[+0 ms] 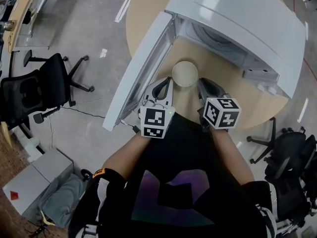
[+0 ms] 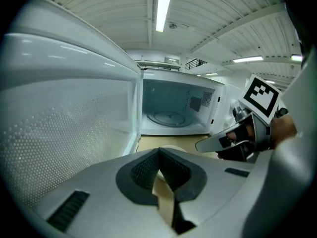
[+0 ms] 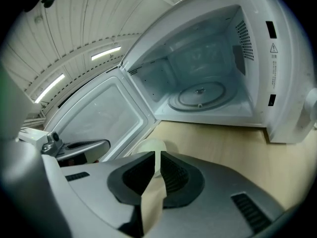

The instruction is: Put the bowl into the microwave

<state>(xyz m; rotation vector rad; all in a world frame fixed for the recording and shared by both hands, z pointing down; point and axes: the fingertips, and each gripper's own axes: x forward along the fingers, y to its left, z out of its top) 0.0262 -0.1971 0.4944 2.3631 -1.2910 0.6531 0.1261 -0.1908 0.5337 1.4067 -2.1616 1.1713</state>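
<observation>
A cream bowl (image 1: 184,73) sits upright on the round wooden table (image 1: 148,4), just in front of the white microwave (image 1: 237,19). The microwave's door (image 1: 141,71) is swung wide open to the left. My left gripper (image 1: 170,82) is shut on the bowl's left rim and my right gripper (image 1: 200,82) is shut on its right rim. In the left gripper view the jaws (image 2: 159,155) pinch a cream strip of the bowl (image 2: 166,202), and the cavity's glass turntable (image 2: 168,117) lies ahead. The right gripper view shows the same pinch (image 3: 157,157) on the bowl (image 3: 150,147), with the turntable (image 3: 200,95) beyond.
The open door (image 2: 64,133) stands close on the left of the bowl. The microwave's control side (image 3: 292,103) is on the right. Black office chairs (image 1: 39,83) (image 1: 290,162) and a grey box (image 1: 34,180) stand on the floor around the table.
</observation>
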